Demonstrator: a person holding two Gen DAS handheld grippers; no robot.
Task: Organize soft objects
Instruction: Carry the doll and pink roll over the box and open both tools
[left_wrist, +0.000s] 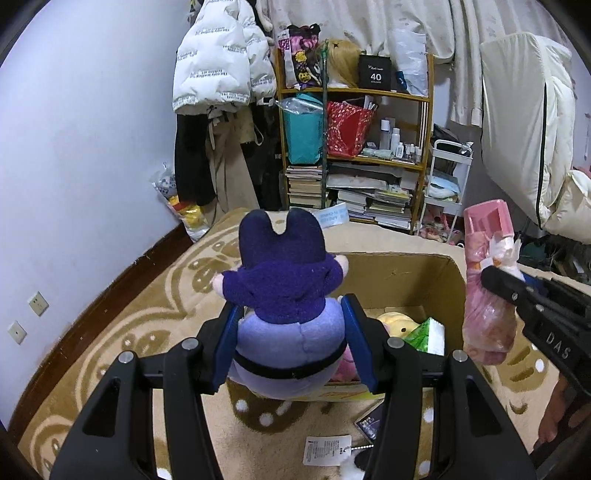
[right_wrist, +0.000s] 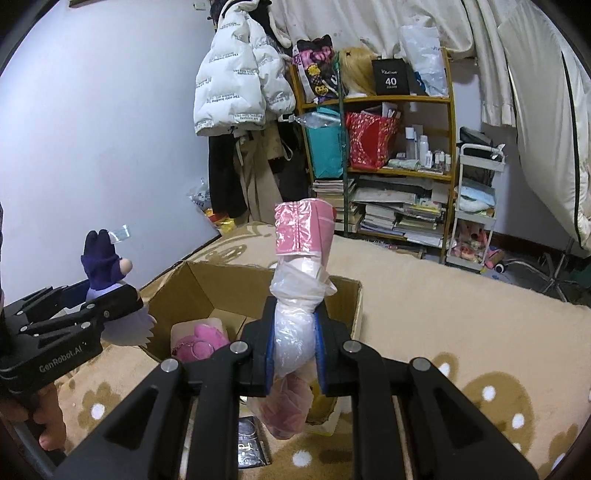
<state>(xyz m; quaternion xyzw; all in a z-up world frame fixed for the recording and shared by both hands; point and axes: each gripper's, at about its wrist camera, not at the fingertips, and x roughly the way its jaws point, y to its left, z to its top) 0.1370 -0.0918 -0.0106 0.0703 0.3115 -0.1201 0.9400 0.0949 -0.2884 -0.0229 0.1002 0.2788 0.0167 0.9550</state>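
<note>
My left gripper (left_wrist: 291, 332) is shut on a purple plush toy (left_wrist: 284, 295) with dark blue ears and sweater, held upright at the near rim of an open cardboard box (left_wrist: 406, 273). My right gripper (right_wrist: 295, 339) is shut on a pink soft item wrapped in clear plastic (right_wrist: 299, 295), held upright above the same box (right_wrist: 207, 288). In the left wrist view that pink bagged item (left_wrist: 487, 288) hangs at the right edge of the box. In the right wrist view the plush (right_wrist: 107, 273) and left gripper (right_wrist: 122, 295) sit at the left.
Inside the box lie a yellow plush (left_wrist: 397, 321), a green-and-white pack (left_wrist: 428, 334) and a pink plush (right_wrist: 201, 341). The box stands on a beige patterned blanket (left_wrist: 155, 295). A paper tag (left_wrist: 327, 448) and a dark card (right_wrist: 251, 446) lie nearby. A cluttered shelf (left_wrist: 354, 147) stands behind.
</note>
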